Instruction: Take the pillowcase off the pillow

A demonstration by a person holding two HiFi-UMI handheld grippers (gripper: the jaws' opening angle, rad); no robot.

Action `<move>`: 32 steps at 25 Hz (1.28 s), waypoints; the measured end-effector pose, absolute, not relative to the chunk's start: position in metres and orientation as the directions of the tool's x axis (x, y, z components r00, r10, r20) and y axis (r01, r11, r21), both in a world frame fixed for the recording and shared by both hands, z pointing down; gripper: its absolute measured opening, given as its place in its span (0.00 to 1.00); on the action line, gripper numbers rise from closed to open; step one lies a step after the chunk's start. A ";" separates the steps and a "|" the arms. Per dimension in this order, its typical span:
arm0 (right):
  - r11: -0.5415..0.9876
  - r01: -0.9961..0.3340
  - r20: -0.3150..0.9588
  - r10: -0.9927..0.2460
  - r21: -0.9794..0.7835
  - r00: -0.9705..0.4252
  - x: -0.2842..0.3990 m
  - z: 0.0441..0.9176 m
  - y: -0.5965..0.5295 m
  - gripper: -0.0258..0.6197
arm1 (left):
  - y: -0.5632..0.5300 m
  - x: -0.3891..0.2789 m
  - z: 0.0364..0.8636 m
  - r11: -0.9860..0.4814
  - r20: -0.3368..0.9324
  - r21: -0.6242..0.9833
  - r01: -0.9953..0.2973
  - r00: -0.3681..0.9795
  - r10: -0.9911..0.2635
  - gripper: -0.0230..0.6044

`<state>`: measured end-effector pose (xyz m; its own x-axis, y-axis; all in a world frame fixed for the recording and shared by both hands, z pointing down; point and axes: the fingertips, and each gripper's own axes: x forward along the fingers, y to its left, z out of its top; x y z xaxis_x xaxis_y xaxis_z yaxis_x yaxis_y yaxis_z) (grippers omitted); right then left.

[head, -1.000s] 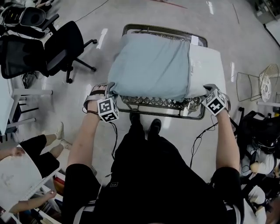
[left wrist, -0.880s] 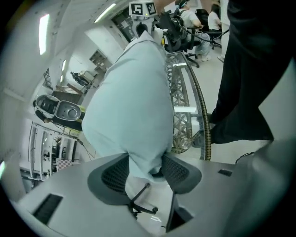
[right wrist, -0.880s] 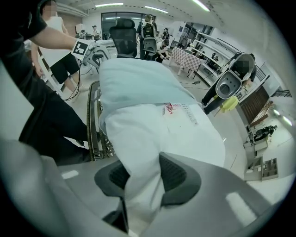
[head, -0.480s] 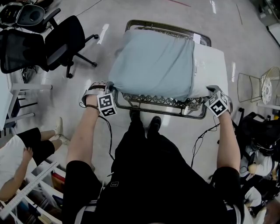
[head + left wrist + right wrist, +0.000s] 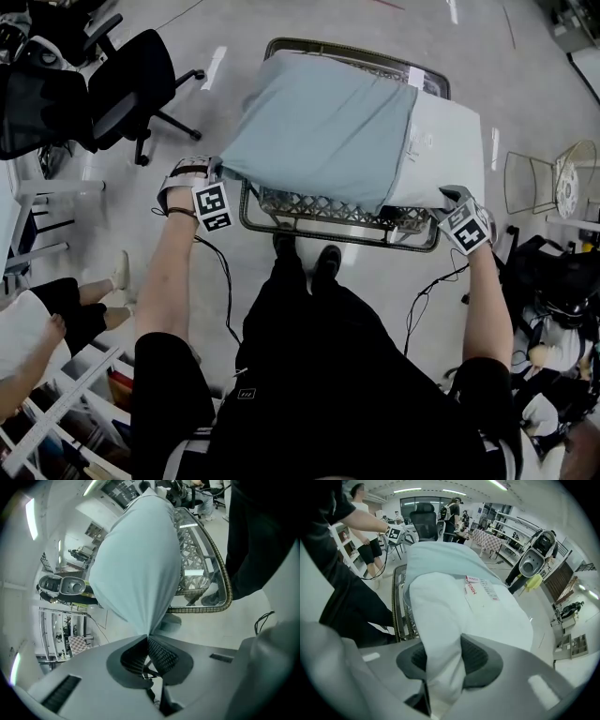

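Note:
A white pillow (image 5: 448, 150) lies on a wire-frame table (image 5: 337, 217), most of it covered by a pale blue pillowcase (image 5: 319, 131). My left gripper (image 5: 199, 178) is shut on the near left corner of the pillowcase (image 5: 140, 569) and holds it out past the table's left edge; the cloth runs taut into the pinched jaws (image 5: 147, 639). My right gripper (image 5: 450, 202) is shut on the bare near right corner of the pillow (image 5: 440, 634). A label (image 5: 476, 587) lies on the pillow's bare end.
Two black office chairs (image 5: 103, 84) stand to the left of the table. A person in black shorts (image 5: 42, 314) is at the lower left. A wire chair (image 5: 548, 183) and bags stand at the right. The person's feet (image 5: 305, 258) are by the table's near edge.
My left gripper has closed on the pillowcase's corner and moved left and slightly away, drawing the blue cloth out past the table's edge. The right gripper has kept its hold in place.

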<state>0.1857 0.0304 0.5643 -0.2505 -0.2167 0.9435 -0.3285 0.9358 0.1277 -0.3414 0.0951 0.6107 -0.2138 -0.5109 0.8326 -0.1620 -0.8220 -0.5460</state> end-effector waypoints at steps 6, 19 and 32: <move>0.929 -0.356 0.936 -0.212 0.104 -0.280 0.185 0.567 0.039 0.29 | 0.078 -0.369 0.613 -0.813 0.825 -0.552 -0.188 -0.266 -0.499 0.05; 0.935 -0.238 0.941 -0.303 0.262 -0.153 0.179 0.565 0.046 0.44 | 0.103 -0.272 0.605 -0.787 0.836 -0.541 -0.298 -0.087 -0.542 0.41; 0.976 -0.080 0.958 -0.213 0.200 -0.193 0.081 0.621 0.081 0.76 | 0.088 -0.280 0.670 -0.886 0.895 -0.445 -0.127 -0.105 -0.434 0.45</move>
<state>0.0809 0.0808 0.6210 -0.1926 -0.2126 0.9580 -0.0804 0.9764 0.2005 -0.2798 0.0882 0.6703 -0.1050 -0.4341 0.8947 -0.1274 -0.8864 -0.4450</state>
